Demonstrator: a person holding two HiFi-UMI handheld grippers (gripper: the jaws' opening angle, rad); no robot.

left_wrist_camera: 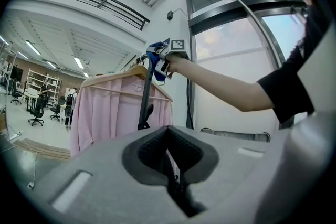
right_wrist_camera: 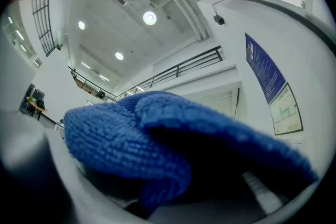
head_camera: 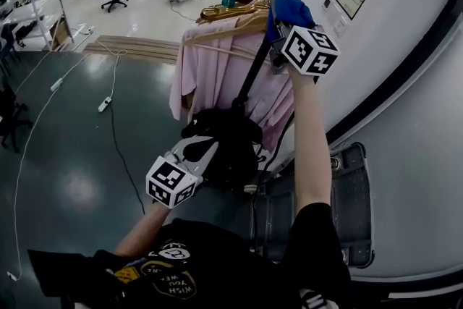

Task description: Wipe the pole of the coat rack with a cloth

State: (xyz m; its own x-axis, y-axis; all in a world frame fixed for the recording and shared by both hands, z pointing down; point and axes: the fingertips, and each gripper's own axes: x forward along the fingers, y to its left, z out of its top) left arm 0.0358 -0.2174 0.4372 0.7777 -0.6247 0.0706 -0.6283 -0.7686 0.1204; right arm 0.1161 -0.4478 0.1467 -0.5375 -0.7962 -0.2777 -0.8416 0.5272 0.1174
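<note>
Grey floor; one pole, one cloth

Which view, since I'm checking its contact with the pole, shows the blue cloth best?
Head view: the cloth sits against the pole in the right gripper. Right gripper view shows only cloth; left gripper view shows it small.

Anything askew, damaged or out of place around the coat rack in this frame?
Nothing stands out. The right claw holds the blue cloth against the pole near its top, and the pink shirts hang on their hangers. The pole's slight lean could be lens distortion.
</note>
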